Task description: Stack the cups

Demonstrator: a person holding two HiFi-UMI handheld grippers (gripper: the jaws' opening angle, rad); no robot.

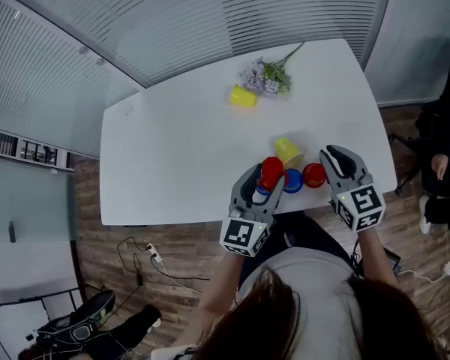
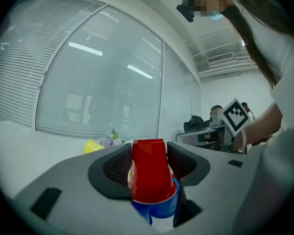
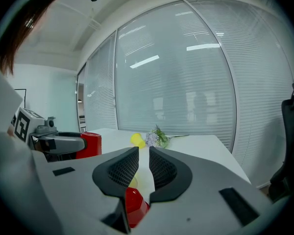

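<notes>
Red cup [image 1: 271, 171], inverted, is clamped in the left gripper [image 2: 148, 160] above a blue cup [image 2: 164, 207] by the tabletop's [image 1: 172, 148] near edge. The right gripper [image 3: 143, 163] has its jaws slightly apart, empty.

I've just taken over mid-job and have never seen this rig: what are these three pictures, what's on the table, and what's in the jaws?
There is no robot arm here: a person holds a two-jaw gripper in each hand. The head view looks down from a camera on the person's head. Each gripper view looks along that gripper's own jaws.

The left gripper has its jaws shut on an upside-down red cup, with a blue cup right below it. The right gripper holds nothing; its jaws stand close with a narrow gap, and a second red cup shows just below them.

The white table also carries a yellow cup nearby, another yellow cup lying on its side, and a sprig of flowers.
</notes>
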